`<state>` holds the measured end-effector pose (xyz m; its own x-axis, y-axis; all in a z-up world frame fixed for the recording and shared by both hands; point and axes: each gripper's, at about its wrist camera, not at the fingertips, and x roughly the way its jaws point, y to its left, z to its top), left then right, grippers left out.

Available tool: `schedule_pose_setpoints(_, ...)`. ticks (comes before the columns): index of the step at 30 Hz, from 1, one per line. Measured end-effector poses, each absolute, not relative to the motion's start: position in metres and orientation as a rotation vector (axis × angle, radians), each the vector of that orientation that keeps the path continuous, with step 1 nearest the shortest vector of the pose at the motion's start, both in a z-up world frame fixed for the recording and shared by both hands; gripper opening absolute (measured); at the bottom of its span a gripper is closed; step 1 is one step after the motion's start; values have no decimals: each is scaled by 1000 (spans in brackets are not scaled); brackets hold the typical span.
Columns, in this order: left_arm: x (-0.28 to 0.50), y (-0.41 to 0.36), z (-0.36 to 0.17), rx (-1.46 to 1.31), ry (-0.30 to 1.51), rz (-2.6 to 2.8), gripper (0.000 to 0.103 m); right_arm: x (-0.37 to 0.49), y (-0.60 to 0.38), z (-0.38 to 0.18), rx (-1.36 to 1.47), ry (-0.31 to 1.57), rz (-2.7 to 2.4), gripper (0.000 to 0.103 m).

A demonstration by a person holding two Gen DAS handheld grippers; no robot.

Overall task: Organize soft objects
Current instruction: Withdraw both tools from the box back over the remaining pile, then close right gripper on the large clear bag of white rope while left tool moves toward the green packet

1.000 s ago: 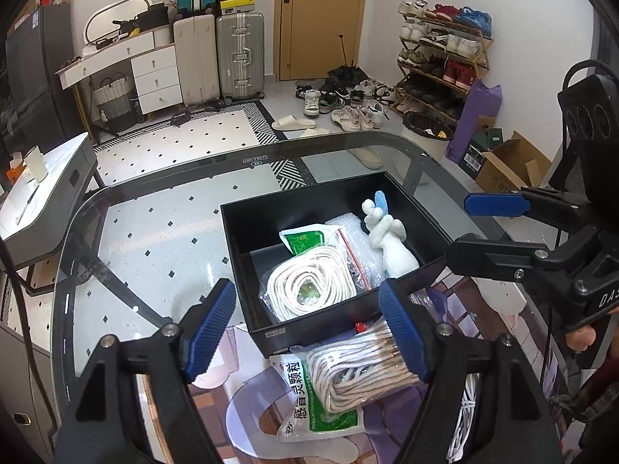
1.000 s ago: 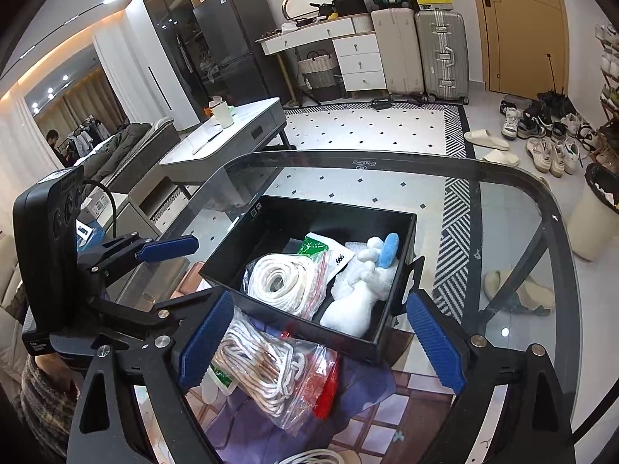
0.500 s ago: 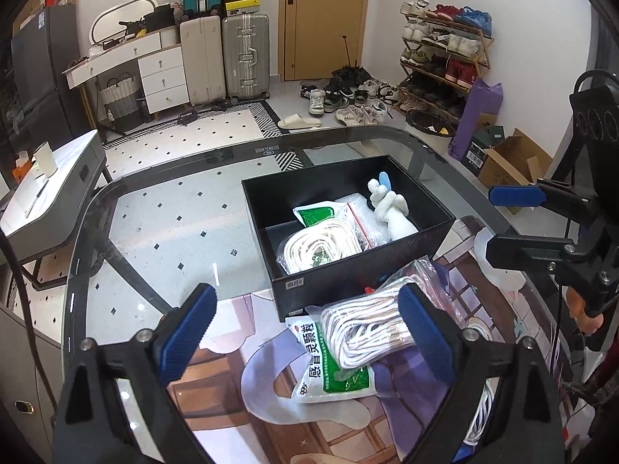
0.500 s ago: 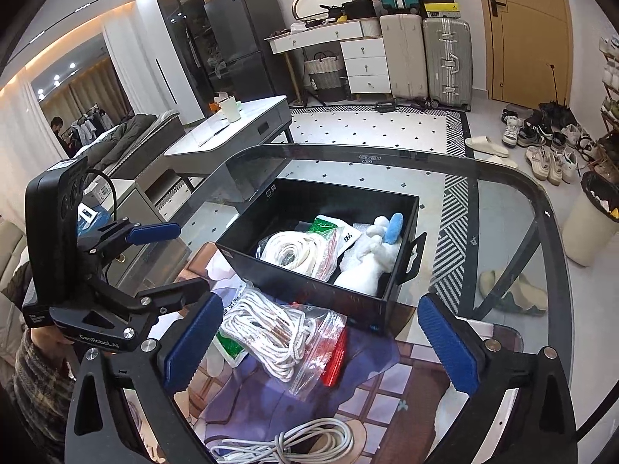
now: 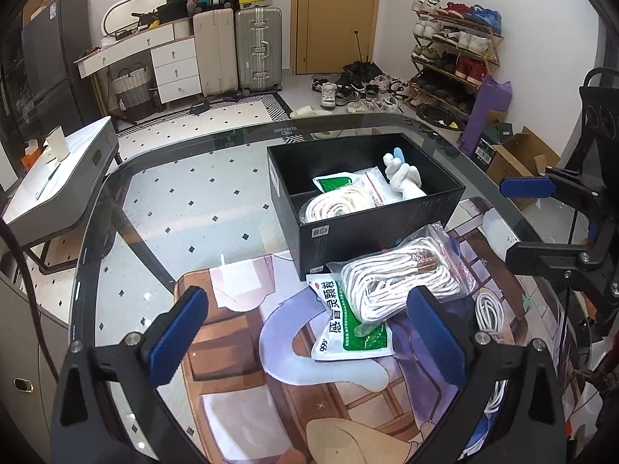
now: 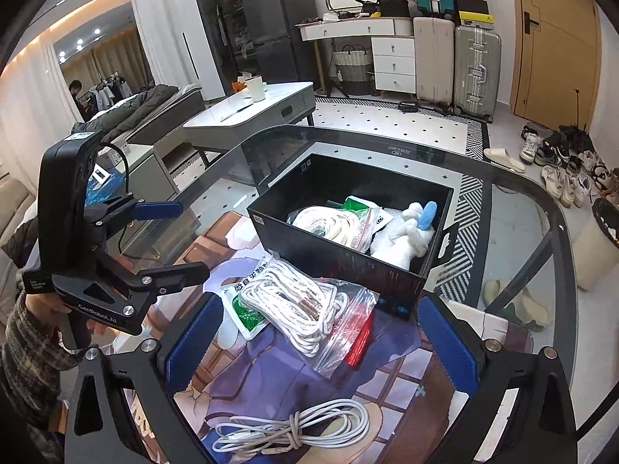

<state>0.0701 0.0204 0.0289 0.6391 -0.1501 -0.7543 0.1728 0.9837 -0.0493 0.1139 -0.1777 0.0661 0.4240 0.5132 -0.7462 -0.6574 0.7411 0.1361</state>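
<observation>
Both my left hand-held gripper (image 5: 305,332) and right hand-held gripper (image 6: 321,342) hang spread wide, empty, near the bagged rope (image 6: 305,305), which lies against the black box (image 6: 336,259) on the surface (image 5: 185,208).

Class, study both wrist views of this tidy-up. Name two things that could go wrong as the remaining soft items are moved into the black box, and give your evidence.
1. The bagged rope lies on the green sachet; a grasp by the open right tool may drag the sachet along.
2. The black box already holds a rope bundle and a plush toy, so another bag may not sit flat and could spill over the rim.
</observation>
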Motion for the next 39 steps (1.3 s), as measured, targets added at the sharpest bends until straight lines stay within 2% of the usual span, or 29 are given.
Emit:
schedule_pose_setpoints(27,57,48,-11,8,935,-142,103,111,-102,25,-603,885,815,102)
schedule_pose_setpoints(39,62,52,-18,17,950,-135,103,121,-77,-3,-716,917,798,89)
